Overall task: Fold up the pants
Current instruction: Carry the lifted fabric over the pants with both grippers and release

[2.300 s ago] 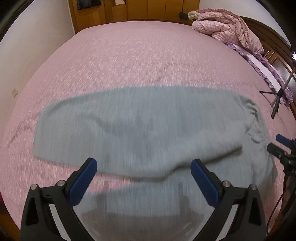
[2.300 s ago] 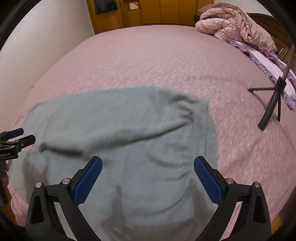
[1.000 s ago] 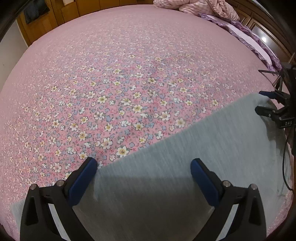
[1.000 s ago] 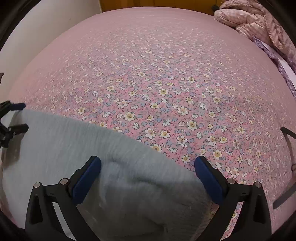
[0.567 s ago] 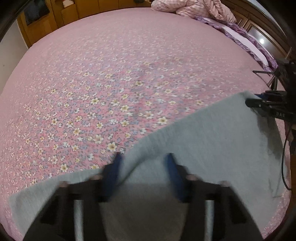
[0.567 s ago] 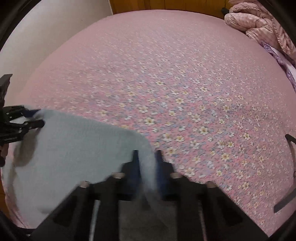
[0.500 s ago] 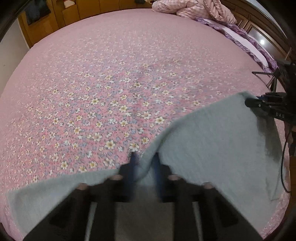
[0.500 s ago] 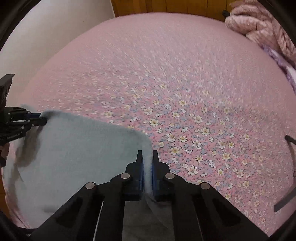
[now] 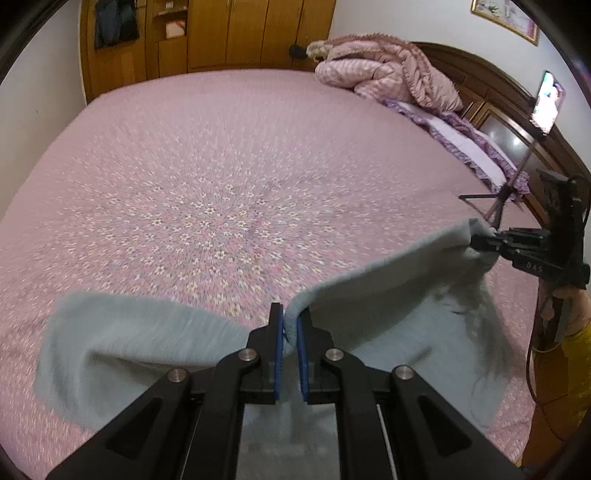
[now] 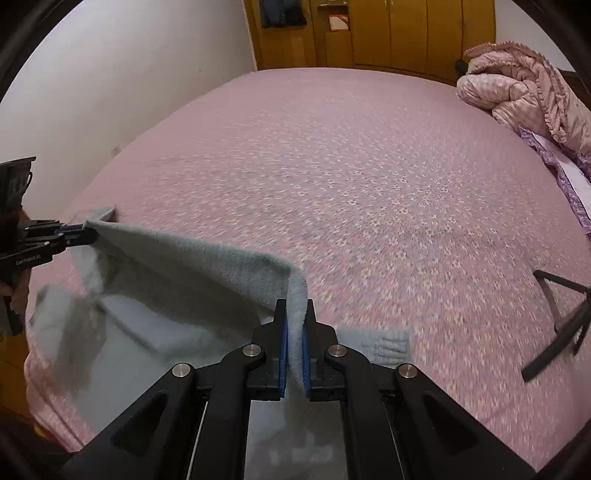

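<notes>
Bedroom: bed point(image 9: 229, 155), wardrobe point(image 9: 236, 33)

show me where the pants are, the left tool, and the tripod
pants point(image 9: 388, 295), left wrist view, lifted edge between the tools
left tool point(image 9: 290, 321), left wrist view, between its fingertips
tripod point(image 10: 561, 325), right wrist view, a leg

Pants point(image 9: 388, 314) pale grey-blue; bedspread point(image 9: 229, 155) pink, small white flowers; quilt point(image 9: 388, 70) pink; wardrobe point(image 9: 229, 33) golden-brown.

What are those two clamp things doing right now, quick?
Left gripper: shut on the grey pants, edge lifted off the bed.
Right gripper: shut on the same pants.
</notes>
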Action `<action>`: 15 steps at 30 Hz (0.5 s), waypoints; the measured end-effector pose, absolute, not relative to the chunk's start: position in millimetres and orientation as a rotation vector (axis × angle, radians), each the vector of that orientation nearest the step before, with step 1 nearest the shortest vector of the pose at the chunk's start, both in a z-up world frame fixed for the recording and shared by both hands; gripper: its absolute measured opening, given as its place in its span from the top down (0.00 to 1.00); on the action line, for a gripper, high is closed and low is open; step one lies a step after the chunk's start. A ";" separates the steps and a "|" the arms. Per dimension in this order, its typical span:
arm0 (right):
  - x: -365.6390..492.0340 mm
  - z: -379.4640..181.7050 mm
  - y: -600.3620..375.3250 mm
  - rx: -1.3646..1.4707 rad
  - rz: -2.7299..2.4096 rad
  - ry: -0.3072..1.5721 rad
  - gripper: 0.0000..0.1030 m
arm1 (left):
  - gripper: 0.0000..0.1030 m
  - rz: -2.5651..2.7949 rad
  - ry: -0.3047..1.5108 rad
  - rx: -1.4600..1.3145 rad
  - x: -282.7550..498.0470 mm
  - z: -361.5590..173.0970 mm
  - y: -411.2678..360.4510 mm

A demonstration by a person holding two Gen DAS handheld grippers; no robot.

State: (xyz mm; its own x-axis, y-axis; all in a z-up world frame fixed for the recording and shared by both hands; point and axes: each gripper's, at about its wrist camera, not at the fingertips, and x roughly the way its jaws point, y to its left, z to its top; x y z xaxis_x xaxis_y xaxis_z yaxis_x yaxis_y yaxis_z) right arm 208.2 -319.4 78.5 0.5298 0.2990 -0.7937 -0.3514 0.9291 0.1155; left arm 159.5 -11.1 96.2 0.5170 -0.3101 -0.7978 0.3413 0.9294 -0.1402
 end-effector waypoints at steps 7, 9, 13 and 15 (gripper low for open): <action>148.1 77.9 -318.1 -0.073 0.415 0.941 0.93 | 0.93 -0.379 0.925 0.033 102.7 103.0 -13.5; 131.8 72.9 -316.4 -0.072 0.422 0.952 0.93 | 0.93 -0.374 0.924 0.034 85.3 98.1 -13.0; 103.5 55.7 -312.2 -0.111 0.409 0.977 0.93 | 0.93 -0.370 0.951 -0.001 54.5 79.0 -11.5; 94.4 46.2 -309.5 -0.132 0.394 0.992 0.93 | 0.93 -0.365 0.977 -0.014 41.4 64.4 -10.3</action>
